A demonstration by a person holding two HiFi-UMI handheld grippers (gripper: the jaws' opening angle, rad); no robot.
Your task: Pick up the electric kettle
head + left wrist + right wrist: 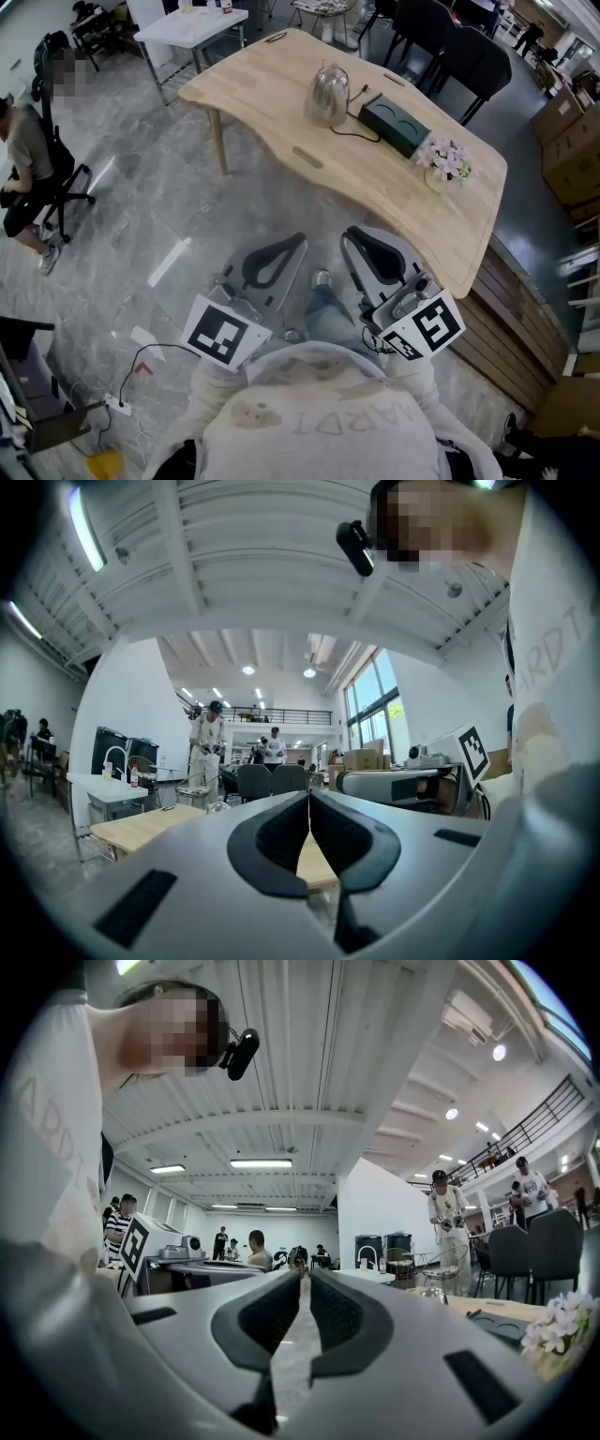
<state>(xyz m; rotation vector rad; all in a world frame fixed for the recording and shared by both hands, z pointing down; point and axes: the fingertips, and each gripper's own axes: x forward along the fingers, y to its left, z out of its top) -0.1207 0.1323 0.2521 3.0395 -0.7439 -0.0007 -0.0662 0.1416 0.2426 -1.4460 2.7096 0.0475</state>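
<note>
Both jaw pairs closed, empty: grey left gripper, grey right gripper carried level, side by side, likely for walk-up. Shiny steel electric kettle upright on pale wooden table, well ahead.

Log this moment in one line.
phase: before pickup | left gripper: shut, empty | right gripper: shut, empty | kettle: upright on table, untouched, far from both grippers
</note>
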